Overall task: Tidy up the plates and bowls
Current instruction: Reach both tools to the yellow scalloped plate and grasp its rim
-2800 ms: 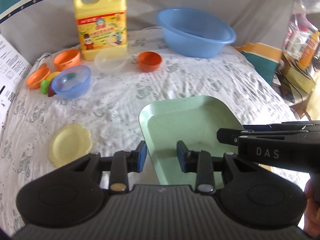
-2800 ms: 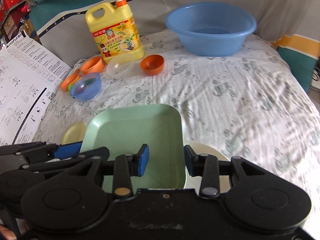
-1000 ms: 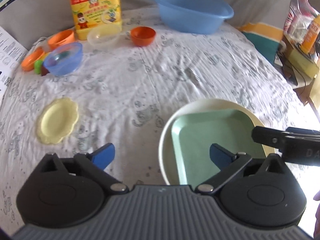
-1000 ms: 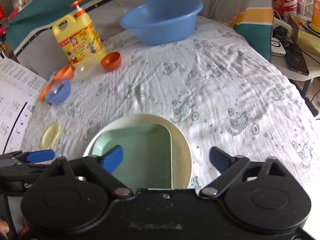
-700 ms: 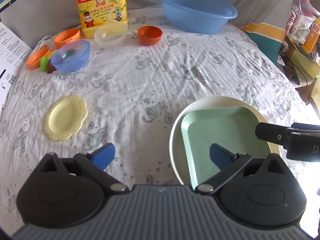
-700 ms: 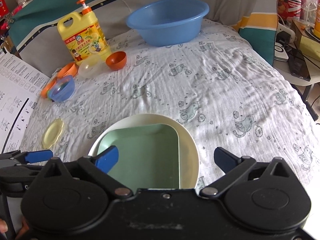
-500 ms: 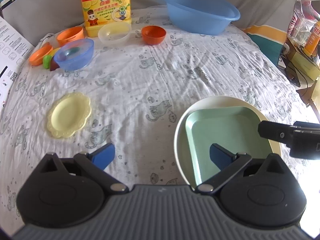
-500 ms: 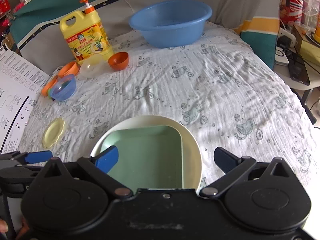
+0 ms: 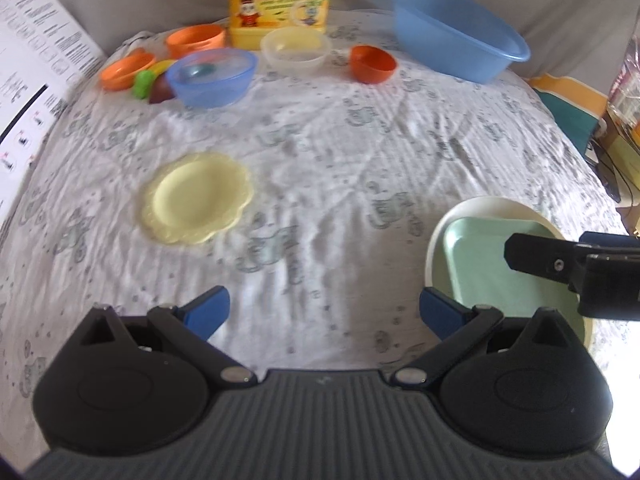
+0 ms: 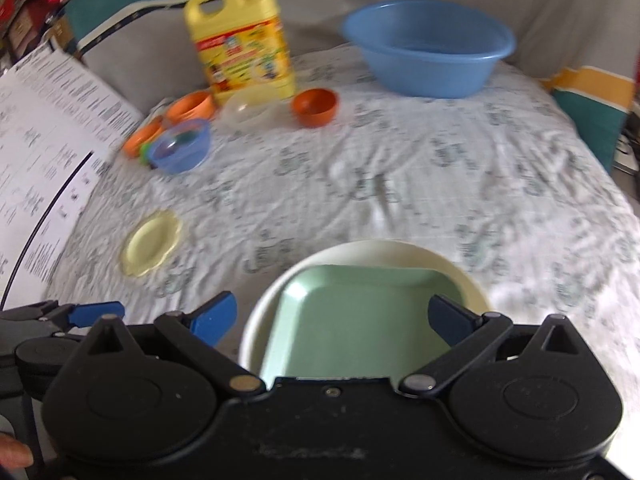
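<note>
A green square plate (image 10: 360, 312) lies inside a cream round plate (image 10: 384, 250) on the white cloth; both show at the right of the left wrist view, the green plate (image 9: 488, 264) and the cream rim (image 9: 492, 204). A small yellow scalloped plate (image 9: 196, 196) lies ahead of my left gripper (image 9: 324, 310), which is open and empty above bare cloth. My right gripper (image 10: 332, 318) is open and empty over the stacked plates. At the back stand a blue clear bowl (image 9: 212, 76), a clear bowl (image 9: 296, 48), an orange bowl (image 9: 372, 64) and two orange dishes (image 9: 196, 38).
A yellow detergent jug (image 10: 244, 44) and a large blue basin (image 10: 428, 44) stand at the back. Small toy pieces (image 9: 148, 82) lie by the blue bowl. A printed sheet (image 10: 44, 128) leans at the left. The bed edge and clutter are to the right.
Both grippers let go of the green plate, now resting in the cream plate, and opened wide. My left gripper has since swung left toward the yellow plate.
</note>
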Motion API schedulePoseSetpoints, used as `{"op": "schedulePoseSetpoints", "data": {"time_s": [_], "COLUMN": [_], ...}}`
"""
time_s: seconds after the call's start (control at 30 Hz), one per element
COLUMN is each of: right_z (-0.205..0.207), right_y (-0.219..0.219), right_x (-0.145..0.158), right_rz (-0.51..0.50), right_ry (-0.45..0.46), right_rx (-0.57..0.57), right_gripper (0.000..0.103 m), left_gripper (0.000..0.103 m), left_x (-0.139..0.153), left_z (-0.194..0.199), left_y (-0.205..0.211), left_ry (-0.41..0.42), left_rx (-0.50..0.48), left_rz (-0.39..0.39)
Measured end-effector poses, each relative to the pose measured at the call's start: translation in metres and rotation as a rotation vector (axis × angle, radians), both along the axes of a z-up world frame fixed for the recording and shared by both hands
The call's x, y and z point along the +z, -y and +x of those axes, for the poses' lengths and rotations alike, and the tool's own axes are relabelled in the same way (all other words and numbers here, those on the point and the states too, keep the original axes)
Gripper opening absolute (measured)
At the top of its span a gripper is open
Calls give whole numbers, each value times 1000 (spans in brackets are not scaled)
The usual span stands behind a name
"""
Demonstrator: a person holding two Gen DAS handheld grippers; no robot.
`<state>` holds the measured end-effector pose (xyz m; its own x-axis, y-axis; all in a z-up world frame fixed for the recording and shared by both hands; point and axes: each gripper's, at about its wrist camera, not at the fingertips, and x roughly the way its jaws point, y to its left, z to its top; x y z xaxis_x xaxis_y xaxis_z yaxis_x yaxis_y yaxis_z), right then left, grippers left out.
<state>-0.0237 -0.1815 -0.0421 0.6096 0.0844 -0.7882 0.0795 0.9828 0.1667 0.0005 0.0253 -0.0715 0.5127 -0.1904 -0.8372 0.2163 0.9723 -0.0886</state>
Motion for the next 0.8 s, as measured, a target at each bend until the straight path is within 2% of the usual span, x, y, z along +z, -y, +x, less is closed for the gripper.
{"op": "schedulePoseSetpoints", "data": {"time_s": [0.23,0.4,0.6,0.7,0.8], "right_z": [28,53,87,101,118], "right_y": [-40,-70,-99,-111,-124], "right_x": [0,1,-3,-9,-18], "right_rz": [-26,-66,-89,-76,-38], "right_ry": [-4,1,2,-4,-51], "right_rx": [92,115,108,111,139], "right_gripper": [103,103,103,103,103], "left_gripper": [103,103,103,103,103], "left_x": [-8,-15,-18,-21,-22], "left_z": [10,26,46,58,68], "left_y": [-49,-87,-118,-128,-134], "left_ry": [7,4,37,37,39], "left_rx": [87,166,200,213,206], "left_rz": [-29,-68,-28,-48,-69]}}
